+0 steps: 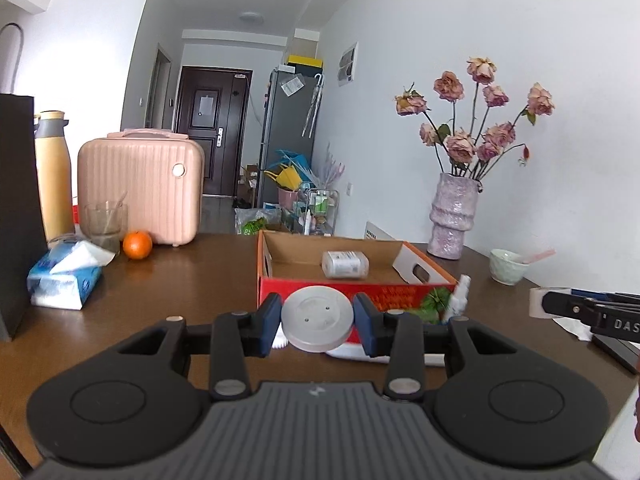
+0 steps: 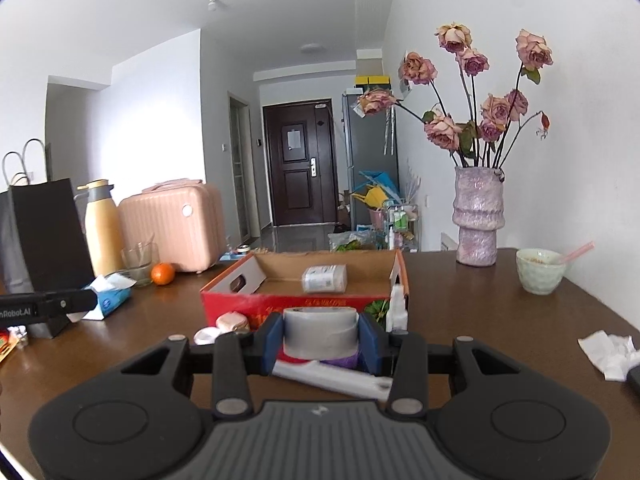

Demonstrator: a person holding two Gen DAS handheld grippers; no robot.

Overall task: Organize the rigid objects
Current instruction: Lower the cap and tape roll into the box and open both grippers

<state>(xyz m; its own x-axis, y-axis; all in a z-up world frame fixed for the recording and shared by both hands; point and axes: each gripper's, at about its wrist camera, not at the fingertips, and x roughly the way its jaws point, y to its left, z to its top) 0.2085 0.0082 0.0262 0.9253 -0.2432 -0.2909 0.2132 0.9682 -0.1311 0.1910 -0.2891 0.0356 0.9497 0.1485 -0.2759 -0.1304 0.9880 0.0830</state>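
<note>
Left wrist view shows the left claw point(image 1: 316, 326) pinching a round white plastic disc point(image 1: 317, 323); the right claw point(image 2: 320, 338) pinches a grey tape roll point(image 2: 320, 332). Both are mid-carry; next, each likely needs lowering into the red-sided cardboard tray point(image 1: 340, 272).

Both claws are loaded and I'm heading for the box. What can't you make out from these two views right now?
- Label on the white bottle in the cardboard box: too small and blurred in both views.
- White object under the right claw and its tape roll: blurred, partly covered by the fingers.
- Small pink item by the box: half hidden by the claw.
</note>
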